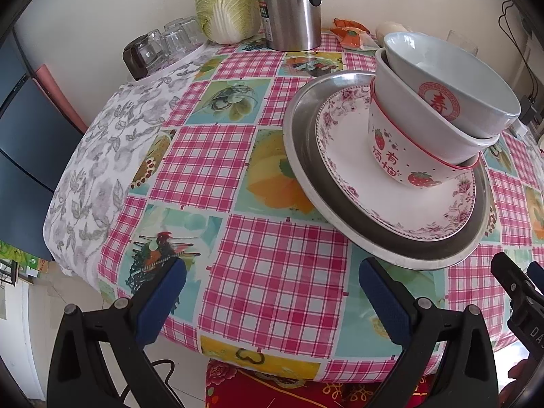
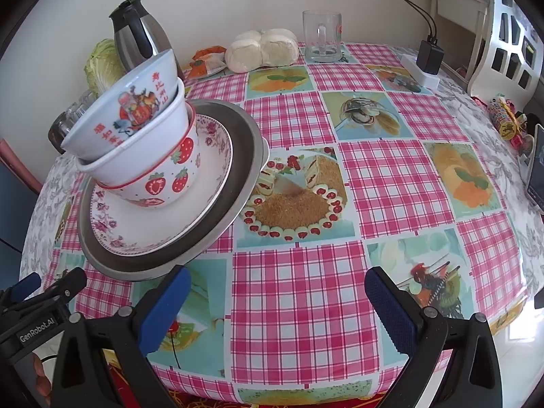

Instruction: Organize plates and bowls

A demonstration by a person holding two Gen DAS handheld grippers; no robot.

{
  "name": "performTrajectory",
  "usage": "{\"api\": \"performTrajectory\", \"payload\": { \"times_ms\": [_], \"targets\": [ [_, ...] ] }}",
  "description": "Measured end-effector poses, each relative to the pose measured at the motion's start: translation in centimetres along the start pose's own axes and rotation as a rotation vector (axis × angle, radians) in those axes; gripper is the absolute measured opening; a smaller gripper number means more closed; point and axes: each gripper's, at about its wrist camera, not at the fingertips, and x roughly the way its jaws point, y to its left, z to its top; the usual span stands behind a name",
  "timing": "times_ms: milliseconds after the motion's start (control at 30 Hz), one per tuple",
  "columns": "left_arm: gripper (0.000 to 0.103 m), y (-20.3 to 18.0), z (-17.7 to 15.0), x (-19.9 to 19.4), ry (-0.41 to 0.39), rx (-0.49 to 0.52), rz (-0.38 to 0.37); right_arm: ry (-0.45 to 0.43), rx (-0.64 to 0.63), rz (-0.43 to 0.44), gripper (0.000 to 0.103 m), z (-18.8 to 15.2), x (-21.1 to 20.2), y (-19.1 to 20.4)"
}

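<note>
A stack stands on the checked tablecloth: a metal plate (image 1: 302,156) (image 2: 238,170) at the bottom, a floral-rimmed plate (image 1: 374,197) (image 2: 142,224) on it, then a strawberry bowl (image 1: 394,159) (image 2: 170,176), a plain white bowl (image 1: 408,112) (image 2: 136,146) and a bowl with red characters (image 1: 452,78) (image 2: 136,102) nested on top, leaning. My left gripper (image 1: 272,292) is open near the table's front edge, left of the stack, holding nothing. My right gripper (image 2: 277,302) is open too, right of the stack, empty. Each gripper shows at the edge of the other's view.
At the back stand a steel kettle (image 1: 289,6) (image 2: 139,37), a cabbage (image 1: 227,3), upturned glasses (image 1: 163,47), a glass mug (image 2: 321,37), bagged buns (image 2: 261,49) and snack packets (image 1: 350,32). A power strip with charger (image 2: 425,64) and a phone (image 2: 537,170) lie at the right.
</note>
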Motion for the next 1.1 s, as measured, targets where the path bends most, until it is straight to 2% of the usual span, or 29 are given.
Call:
{"api": "performTrajectory", "payload": {
  "times_ms": [1100],
  "targets": [
    [0.101, 0.05, 0.35, 0.33, 0.004, 0.001, -0.008, 0.007, -0.011, -0.016, 0.103, 0.15, 0.41, -0.19]
  ]
}}
